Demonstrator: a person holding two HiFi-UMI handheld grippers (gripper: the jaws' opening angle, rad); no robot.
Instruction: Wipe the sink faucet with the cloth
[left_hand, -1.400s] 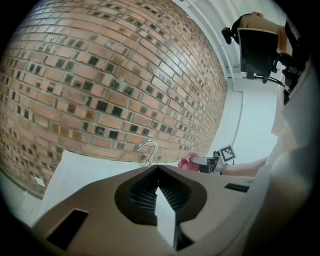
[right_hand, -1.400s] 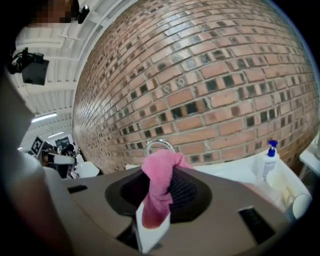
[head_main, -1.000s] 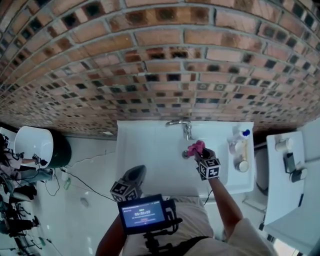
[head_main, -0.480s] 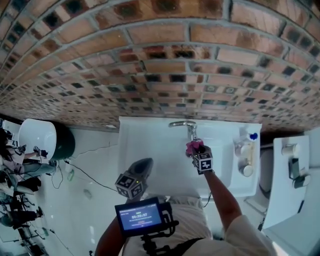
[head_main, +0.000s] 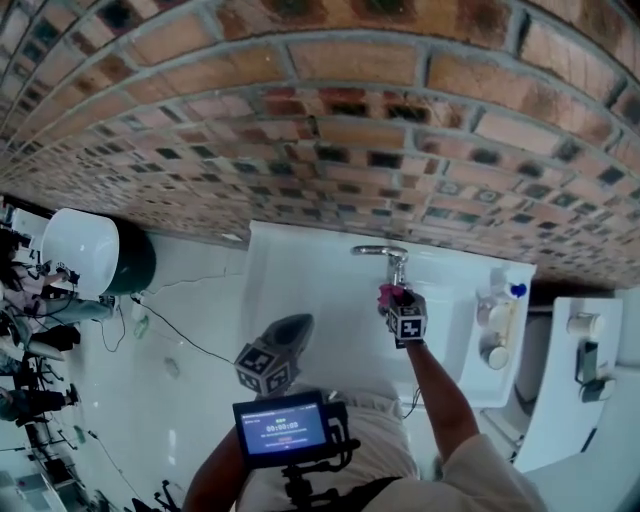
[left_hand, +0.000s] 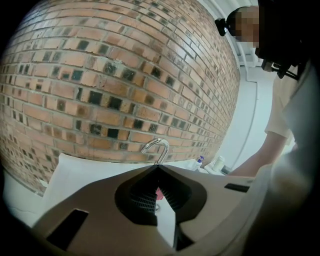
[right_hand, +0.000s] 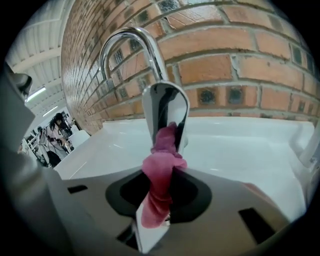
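Gripped the pink cloth (right_hand: 159, 172) tight in the right tool (right_hand: 160, 200), bunched against the lower body of the faucet (right_hand: 165, 107). Held the left tool (left_hand: 157, 167) closed and empty, well back from the faucet. Judged mid-wipe. Called next for rubbing up toward the spout.

A wall of red-brown bricks (head_main: 300, 120) with small dark inset tiles fills the upper part of the head view. Below it lies a glossy white floor (head_main: 190, 300), crossed by a thin black cable (head_main: 170, 338). At the far left, a white rounded vessel (head_main: 78, 252) rests against a dark green round body (head_main: 137, 265). On the right ledge of the white sink (head_main: 290, 275) stand a blue-capped white bottle (head_main: 515, 292) and a pale round container (head_main: 492, 355). Just beyond, a white cabinet top (head_main: 570, 420) carries a small white cylinder (head_main: 582, 323) and a dark object (head_main: 589, 362). Distant people (right_hand: 56, 131) show small at the left edge of the right gripper view
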